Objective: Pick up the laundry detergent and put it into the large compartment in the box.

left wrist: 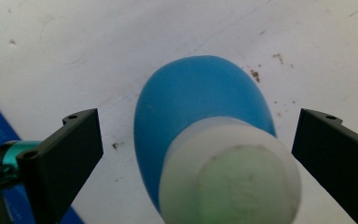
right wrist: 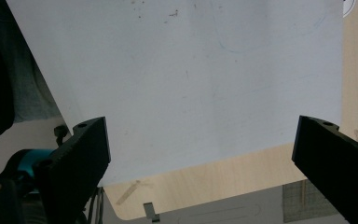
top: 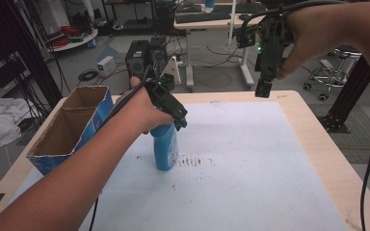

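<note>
On the bench's white mat (top: 250, 159), the blue bottle (top: 166, 147) stood upright between the left gripper's (top: 173, 113) spread jaws, apparently awaiting a squeeze; the right gripper (top: 265, 72) hovered above, jaws spread, empty.

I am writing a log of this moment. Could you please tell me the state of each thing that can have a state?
blue bottle: upright on the white mat, white cap on, between the left jaws, not clamped.
cardboard box: open at the top, tilted, at the table's left edge.
left gripper: open around the bottle.
right gripper: open, holding nothing, above the table.
</note>
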The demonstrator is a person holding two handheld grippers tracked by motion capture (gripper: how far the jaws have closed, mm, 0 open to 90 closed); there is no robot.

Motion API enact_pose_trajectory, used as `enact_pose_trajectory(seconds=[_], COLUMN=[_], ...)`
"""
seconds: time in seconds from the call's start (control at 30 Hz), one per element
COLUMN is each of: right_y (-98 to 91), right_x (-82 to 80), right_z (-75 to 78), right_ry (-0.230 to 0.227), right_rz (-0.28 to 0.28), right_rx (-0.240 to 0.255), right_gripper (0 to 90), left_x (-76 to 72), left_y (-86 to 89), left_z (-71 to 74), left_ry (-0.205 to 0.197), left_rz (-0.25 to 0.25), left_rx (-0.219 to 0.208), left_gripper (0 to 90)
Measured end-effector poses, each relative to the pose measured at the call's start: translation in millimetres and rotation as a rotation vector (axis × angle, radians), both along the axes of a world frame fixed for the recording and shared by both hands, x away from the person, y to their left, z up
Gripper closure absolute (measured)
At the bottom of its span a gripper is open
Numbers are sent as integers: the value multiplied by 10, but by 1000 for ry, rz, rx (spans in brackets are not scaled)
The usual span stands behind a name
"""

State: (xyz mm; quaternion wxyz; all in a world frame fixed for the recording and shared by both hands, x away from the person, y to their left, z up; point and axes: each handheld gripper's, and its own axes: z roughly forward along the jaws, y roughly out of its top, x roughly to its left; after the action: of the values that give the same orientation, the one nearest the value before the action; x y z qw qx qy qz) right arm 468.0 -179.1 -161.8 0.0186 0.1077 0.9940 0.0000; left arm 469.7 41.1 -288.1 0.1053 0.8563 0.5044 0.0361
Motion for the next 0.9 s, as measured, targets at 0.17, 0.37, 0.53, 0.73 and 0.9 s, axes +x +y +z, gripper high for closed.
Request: enact_pose_trajectory(seconds=[0.17,0.37,0.53,0.73,0.9], right_y=[13,15,3,-7,-12], right_x=[14,9,7,9,14], right_z=[-27,-25,-25,-33,-49], right_ry=[3,4,5,5,5], right_rz=[11,7,5,6,19], right_rx=[2,-3,-2,-1,9], right_gripper=[33,33,33,33,33], left_x=[34,51,64,60,61], left_y=[-4,-2,12,-5,-13], left_z=[-42,-63,-66,-61,-68], left_ry=[27,29,29,30,25], left_rz=[-4,5,12,0,1], left_rx=[4,15,6,2,16], left_gripper=[18,18,30,107,139])
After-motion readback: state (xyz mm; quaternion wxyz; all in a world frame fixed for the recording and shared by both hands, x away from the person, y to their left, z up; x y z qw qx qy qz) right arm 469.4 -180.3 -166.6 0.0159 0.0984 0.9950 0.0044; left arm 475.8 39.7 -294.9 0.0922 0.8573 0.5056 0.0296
